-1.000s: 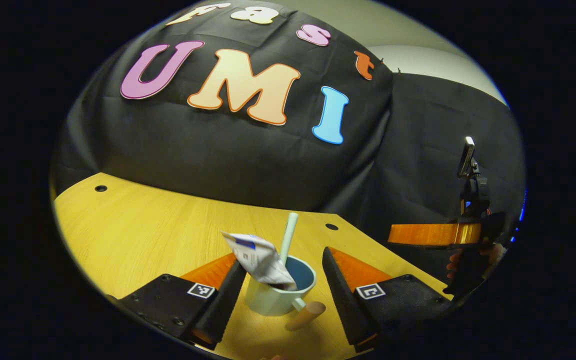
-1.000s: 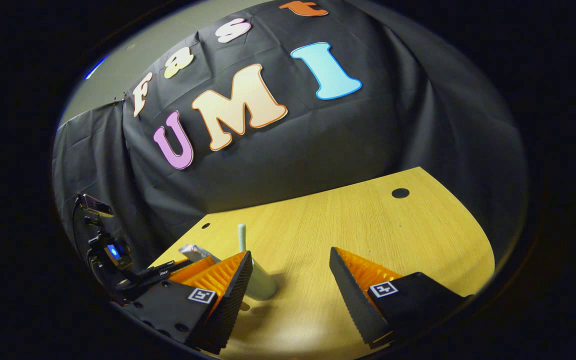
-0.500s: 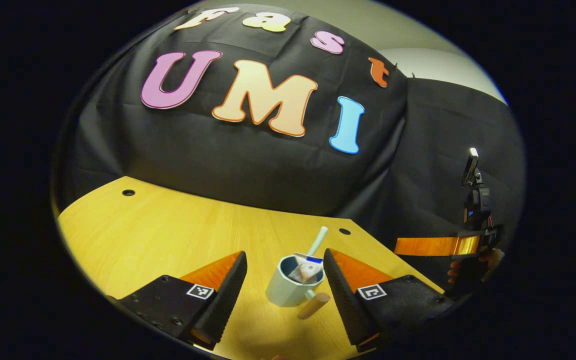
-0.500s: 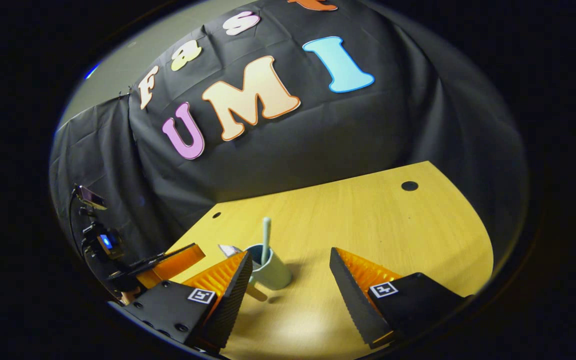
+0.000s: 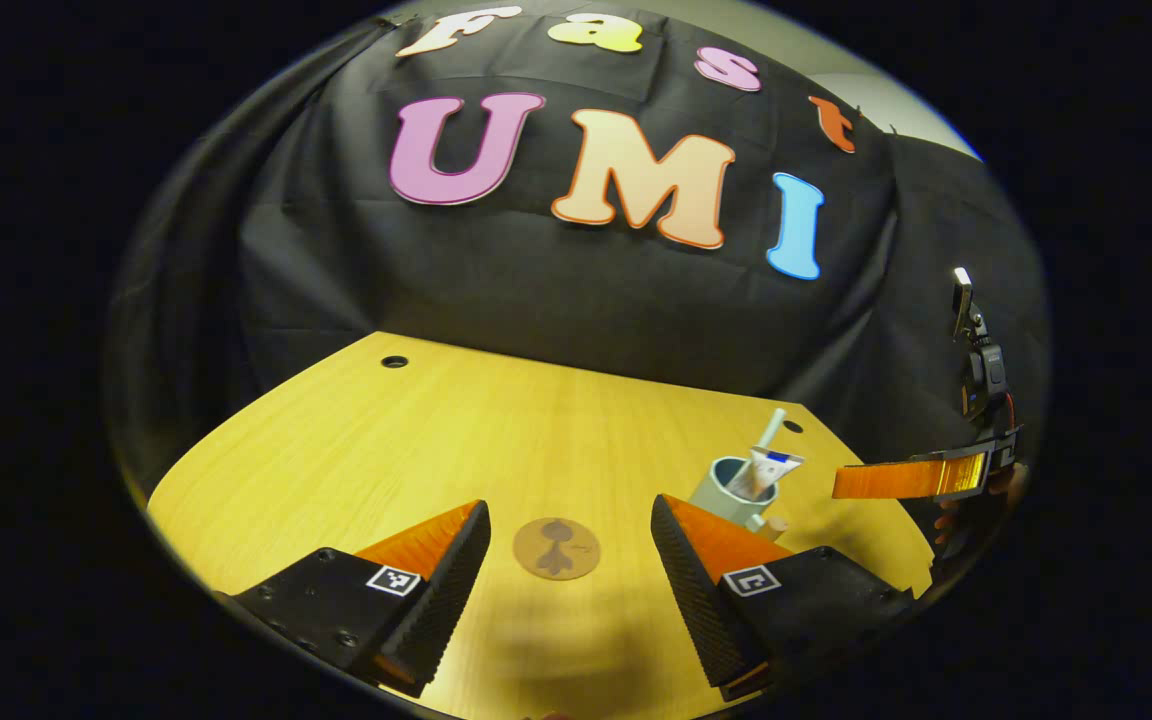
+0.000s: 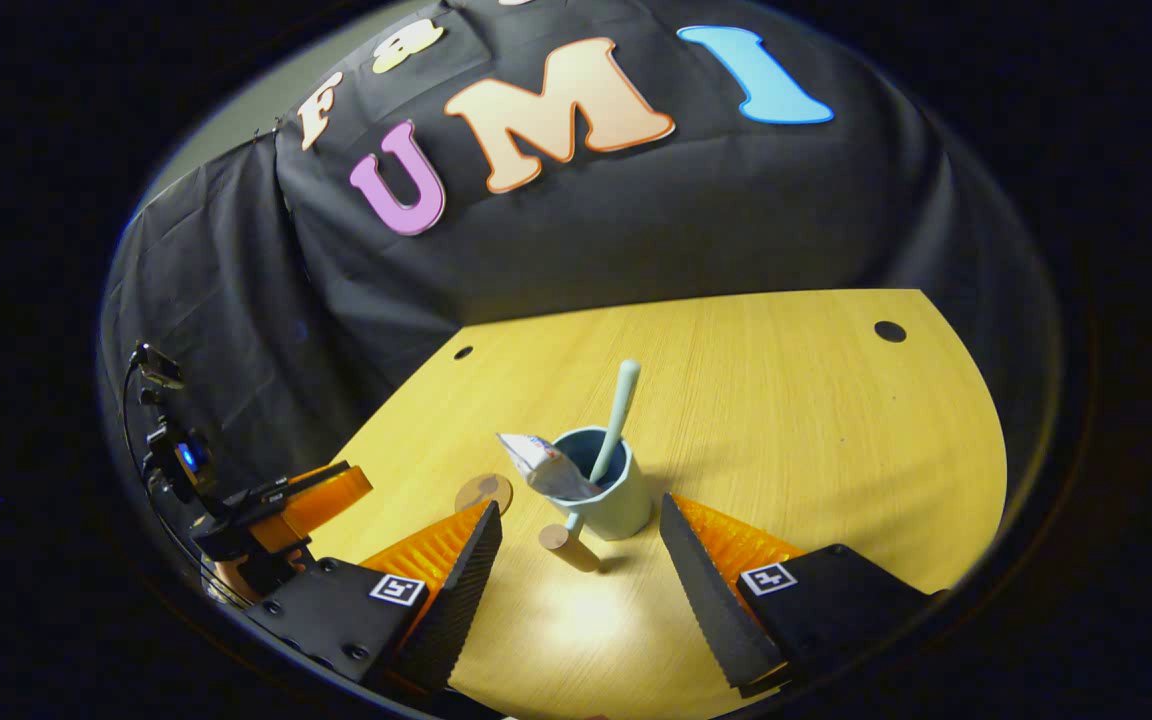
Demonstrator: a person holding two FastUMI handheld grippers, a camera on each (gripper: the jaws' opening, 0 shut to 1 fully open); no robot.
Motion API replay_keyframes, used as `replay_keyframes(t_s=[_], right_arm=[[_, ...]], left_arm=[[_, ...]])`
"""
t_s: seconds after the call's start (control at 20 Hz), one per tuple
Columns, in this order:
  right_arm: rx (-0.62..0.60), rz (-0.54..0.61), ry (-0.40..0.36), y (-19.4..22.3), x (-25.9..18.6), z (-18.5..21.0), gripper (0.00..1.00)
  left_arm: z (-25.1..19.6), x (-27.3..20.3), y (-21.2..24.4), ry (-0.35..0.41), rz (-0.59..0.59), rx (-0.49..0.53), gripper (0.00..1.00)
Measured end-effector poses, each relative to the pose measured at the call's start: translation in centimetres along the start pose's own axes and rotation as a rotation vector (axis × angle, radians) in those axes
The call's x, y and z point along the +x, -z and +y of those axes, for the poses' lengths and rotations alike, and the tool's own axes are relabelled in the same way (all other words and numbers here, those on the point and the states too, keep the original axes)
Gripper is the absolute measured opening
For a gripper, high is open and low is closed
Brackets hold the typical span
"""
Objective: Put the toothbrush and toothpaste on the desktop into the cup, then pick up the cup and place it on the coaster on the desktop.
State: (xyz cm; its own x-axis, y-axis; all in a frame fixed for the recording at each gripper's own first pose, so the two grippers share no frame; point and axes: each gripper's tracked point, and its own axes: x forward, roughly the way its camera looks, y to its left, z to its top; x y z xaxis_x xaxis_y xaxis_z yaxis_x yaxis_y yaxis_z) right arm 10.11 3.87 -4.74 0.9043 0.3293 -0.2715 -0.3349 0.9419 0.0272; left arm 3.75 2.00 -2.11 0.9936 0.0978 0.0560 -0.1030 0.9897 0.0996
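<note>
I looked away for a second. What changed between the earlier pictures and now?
The left gripper backed away from the cup and now faces the coaster; the right gripper moved in to frame the cup's handle. Both stay open, and the toothbrush and toothpaste stay in the cup.

Recording booth — black cloth wall, wooden desktop

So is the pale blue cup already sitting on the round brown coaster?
No: in the right gripper view the pale blue cup stands on bare wooden desktop, apart from the round brown coaster.
</note>
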Motion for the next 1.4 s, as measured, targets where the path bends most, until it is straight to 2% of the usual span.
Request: replay_keyframes(t_s=[0.1,0.25,0.5,0.55,0.6,0.65,0.7,0.75,0.8,0.85,0.9,0.95,1.1,1.4], right_arm=[[-0.033,0.054,0.03,1.0,1.4,0.4,0.98],[-0.074,0.158,0.111,2.6,3.5,0.3,0.98],[-0.077,0.313,0.25,4.3,6.1,-0.3,0.98],[-0.076,0.348,0.273,4.7,6.5,-0.5,0.94],[-0.063,0.378,0.289,4.9,6.7,-0.4,0.98],[-0.049,0.401,0.307,5.3,7.0,-0.5,0.97],[-0.036,0.425,0.325,5.6,7.3,-0.4,0.87],[-0.033,0.454,0.343,5.9,7.4,-0.5,0.92],[-0.044,0.476,0.366,6.0,7.5,-0.8,0.82],[-0.051,0.495,0.387,6.2,7.6,-1.0,0.85],[-0.047,0.513,0.404,6.3,7.7,-1.1,0.8],[-0.038,0.53,0.422,6.7,7.9,-1.1,0.78],[-0.034,0.559,0.463,6.8,8.3,-1.4,0.52],[-0.009,0.627,0.491,7.6,9.0,-2.1,0.38]], left_arm=[[2.3,0.0,0.6,-0.032,0.025,-0.007,0.93],[4.4,-0.1,1.4,-0.022,0.078,-0.016,0.93],[8.2,0.2,2.9,-0.025,0.167,0.02,0.94],[8.7,0.1,3.3,-0.017,0.185,0.019,0.94],[9.2,0.1,3.6,-0.012,0.197,0.021,0.94],[9.7,0.2,3.7,-0.01,0.207,0.021,0.94],[10.0,0.3,4.0,-0.008,0.219,0.018,0.94],[10.3,0.5,4.2,-0.004,0.226,0.011,0.94],[11.0,0.8,4.2,0.0,0.229,0.001,0.94],[11.4,1.0,4.3,0.006,0.232,-0.013,0.94],[11.8,1.1,4.5,0.012,0.235,-0.03,0.94],[12.0,1.4,4.6,0.019,0.238,-0.045,0.94],[12.7,1.8,5.6,0.037,0.261,-0.073,0.94],[13.8,2.2,6.2,0.046,0.272,-0.088,0.94]])
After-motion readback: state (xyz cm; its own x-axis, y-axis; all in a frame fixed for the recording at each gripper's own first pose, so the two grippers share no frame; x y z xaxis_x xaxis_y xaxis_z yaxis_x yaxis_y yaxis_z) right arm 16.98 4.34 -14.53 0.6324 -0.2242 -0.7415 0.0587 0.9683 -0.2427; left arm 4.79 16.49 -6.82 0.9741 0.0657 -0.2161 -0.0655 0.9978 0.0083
